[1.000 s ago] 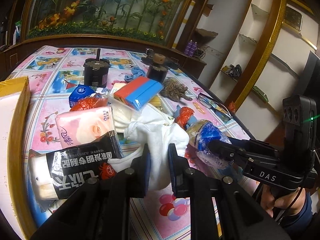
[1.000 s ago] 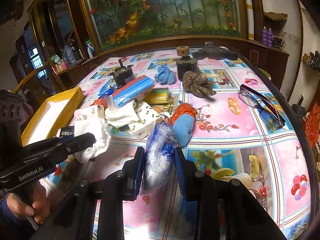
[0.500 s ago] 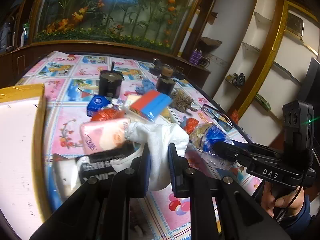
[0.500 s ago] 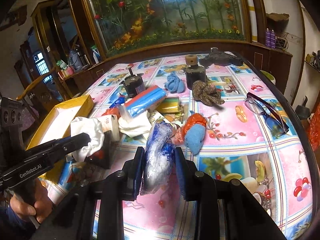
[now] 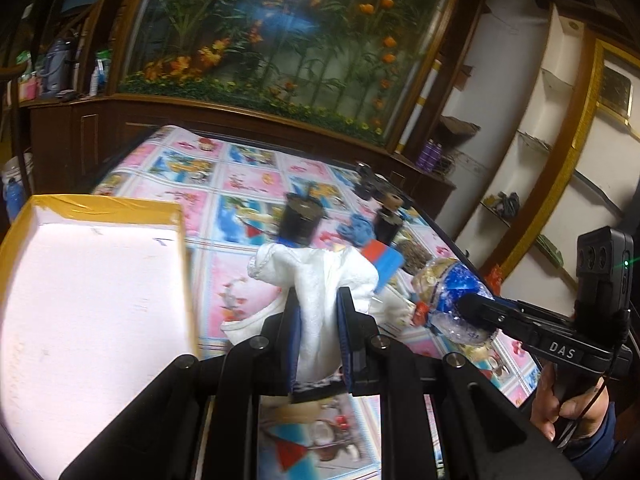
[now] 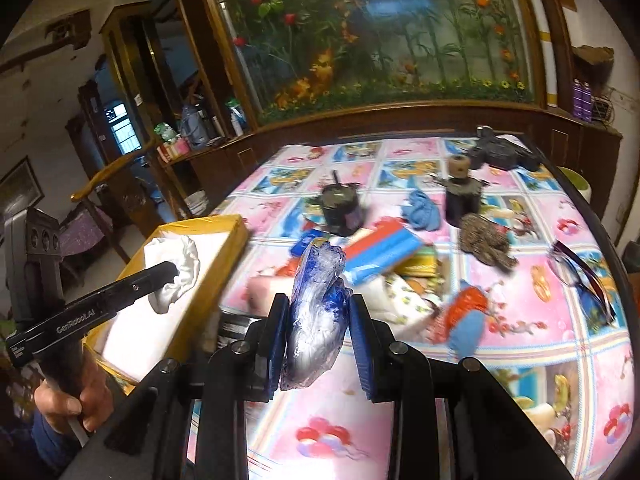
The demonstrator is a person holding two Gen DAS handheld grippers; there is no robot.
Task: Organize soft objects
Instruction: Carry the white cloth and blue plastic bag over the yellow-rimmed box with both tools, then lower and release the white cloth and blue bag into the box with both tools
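My left gripper (image 5: 318, 300) is shut on a white cloth (image 5: 320, 276) and holds it in the air beside the yellow-rimmed white box (image 5: 100, 204). In the right wrist view the cloth (image 6: 176, 276) hangs over the box's (image 6: 224, 226) edge. My right gripper (image 6: 318, 308) is shut on a crumpled blue and clear plastic bag (image 6: 316, 300), lifted above the table; it also shows in the left wrist view (image 5: 452, 292). A pile of soft things stays on the table: a red and blue pack (image 6: 380, 246), a blue cloth (image 6: 420, 208), a brown knitted piece (image 6: 482, 242), a red and blue item (image 6: 464, 316).
Two dark cylindrical motors (image 6: 340, 208) (image 6: 460, 196) stand at mid-table. Glasses (image 6: 580, 276) lie at the right edge. A large fish tank (image 6: 380, 40) and wooden cabinet stand behind the table. The patterned tablecloth (image 6: 332, 424) shows under my right gripper.
Both grippers have risen and moved left with their loads. The white cloth has come off the pile and now hangs by the box. The blue bag is lifted higher.
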